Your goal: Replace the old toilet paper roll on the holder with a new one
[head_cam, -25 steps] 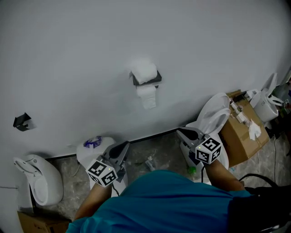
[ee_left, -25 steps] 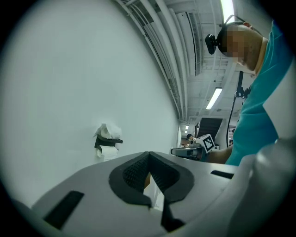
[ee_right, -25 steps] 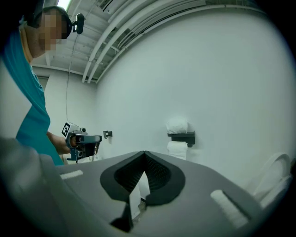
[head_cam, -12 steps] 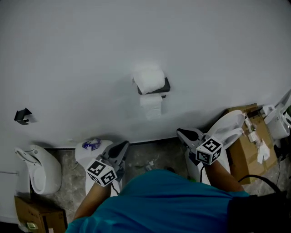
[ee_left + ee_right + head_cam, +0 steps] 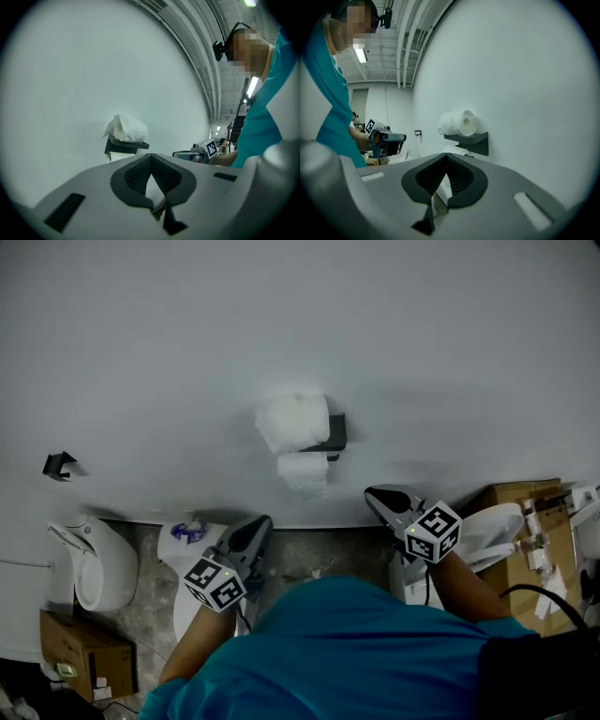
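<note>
left claw (image 5: 253,524) and right claw (image 5: 377,494) are both pinched together, empty. the holder (image 5: 335,432) is ahead and above, between them: a spare roll (image 5: 292,420) on its shelf, the old roll (image 5: 302,471) hung beneath. best spread a claw before reaching that lower roll.

Head view dim, flat grey; wall (image 5: 141,352) evenly lit, soft shadow under holder (image 5: 333,432); floor (image 5: 309,554) murky; roll edges slightly smeared; both gripper views fisheye, black vignetted corners; ceiling tube lights (image 5: 360,54) glare; nearest foreground soft-focus.
</note>
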Action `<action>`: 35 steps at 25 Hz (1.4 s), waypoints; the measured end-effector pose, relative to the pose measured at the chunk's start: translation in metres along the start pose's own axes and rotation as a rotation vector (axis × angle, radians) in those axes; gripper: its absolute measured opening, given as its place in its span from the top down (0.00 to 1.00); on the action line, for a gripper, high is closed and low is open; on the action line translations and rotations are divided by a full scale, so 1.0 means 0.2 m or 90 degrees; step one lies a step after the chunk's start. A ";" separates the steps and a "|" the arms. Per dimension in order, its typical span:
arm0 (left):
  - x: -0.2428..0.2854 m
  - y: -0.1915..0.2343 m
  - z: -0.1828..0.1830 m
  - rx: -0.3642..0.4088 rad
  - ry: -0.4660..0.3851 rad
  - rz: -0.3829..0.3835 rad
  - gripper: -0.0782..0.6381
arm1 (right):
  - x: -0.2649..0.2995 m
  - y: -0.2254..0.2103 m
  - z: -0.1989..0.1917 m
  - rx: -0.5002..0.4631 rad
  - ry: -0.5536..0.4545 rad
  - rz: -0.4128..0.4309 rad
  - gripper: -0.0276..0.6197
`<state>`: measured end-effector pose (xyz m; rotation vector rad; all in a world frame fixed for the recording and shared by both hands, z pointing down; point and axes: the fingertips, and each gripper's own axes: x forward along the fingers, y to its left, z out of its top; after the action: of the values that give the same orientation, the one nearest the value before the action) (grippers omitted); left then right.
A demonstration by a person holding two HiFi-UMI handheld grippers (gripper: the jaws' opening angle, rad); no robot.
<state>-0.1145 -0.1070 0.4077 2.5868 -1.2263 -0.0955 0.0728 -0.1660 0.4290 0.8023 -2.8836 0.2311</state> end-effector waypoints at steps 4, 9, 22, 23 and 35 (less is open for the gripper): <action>0.03 0.09 -0.01 0.001 0.014 -0.008 0.88 | 0.09 -0.03 -0.04 -0.029 0.029 -0.016 0.95; 0.02 0.24 0.01 0.006 0.016 -0.044 0.88 | 0.30 0.07 -0.04 -0.156 0.106 -0.025 0.95; -0.03 0.43 0.02 -0.012 0.028 -0.057 0.88 | 0.58 -0.13 -0.13 -0.119 0.171 -0.078 0.59; -0.04 0.44 0.02 -0.015 0.030 -0.051 0.88 | 0.57 -0.17 -0.12 -0.073 0.154 -0.079 0.57; -0.09 0.48 -0.04 -0.032 0.038 -0.008 0.88 | 0.79 -0.28 -0.17 0.389 0.085 0.160 0.29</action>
<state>-0.1972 -0.1489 0.4401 2.5360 -1.1729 -0.0500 -0.0281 -0.2865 0.4952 0.4587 -2.7881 1.1822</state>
